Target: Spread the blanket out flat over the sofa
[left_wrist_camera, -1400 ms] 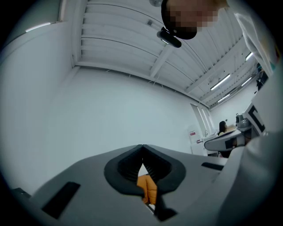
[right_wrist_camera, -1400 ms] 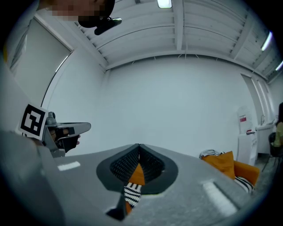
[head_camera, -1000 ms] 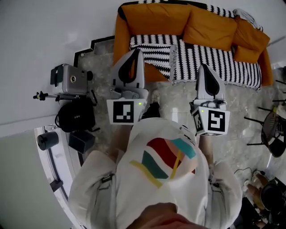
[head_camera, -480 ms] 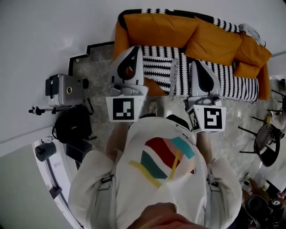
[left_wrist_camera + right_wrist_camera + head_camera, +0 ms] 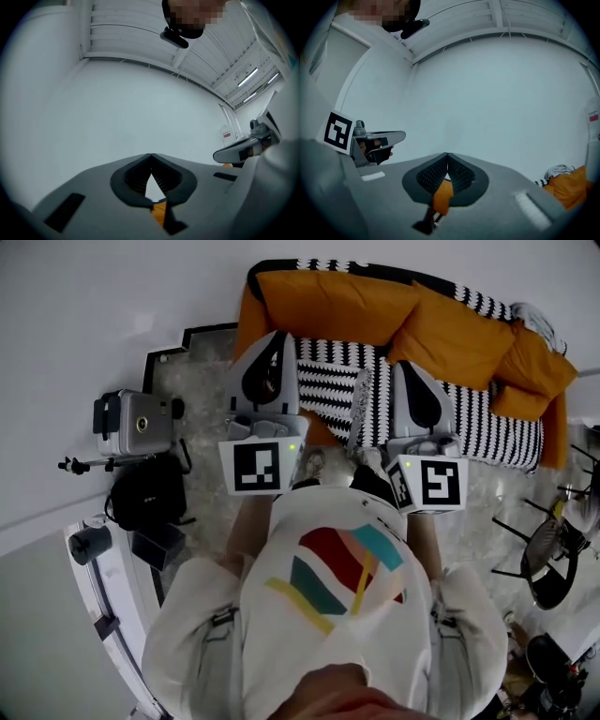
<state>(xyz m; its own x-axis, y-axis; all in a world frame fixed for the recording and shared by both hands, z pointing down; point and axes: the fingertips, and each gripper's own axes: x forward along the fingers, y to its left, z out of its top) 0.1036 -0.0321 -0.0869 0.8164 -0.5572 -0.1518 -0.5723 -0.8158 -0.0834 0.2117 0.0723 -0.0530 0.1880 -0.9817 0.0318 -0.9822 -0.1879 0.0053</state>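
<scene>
- Pale floor (image 5: 197,381) fronts sofa (image 5: 247,320); blanket (image 5: 487,423) lies folded across the seat.
- We face it, left tongs (image 5: 150,155) and right tongs (image 5: 447,154) closed, empty.
- Approach step, we judge; next, grip an edge.

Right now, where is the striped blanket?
In the head view, the black-and-white striped blanket lies at the upper centre and right, draped over the seat of the orange sofa, just in front of its orange back cushions.

A silver box (image 5: 131,425) sits beside a black bag (image 5: 145,495) on the floor (image 5: 192,381), a black chair (image 5: 542,563) well apart.
</scene>
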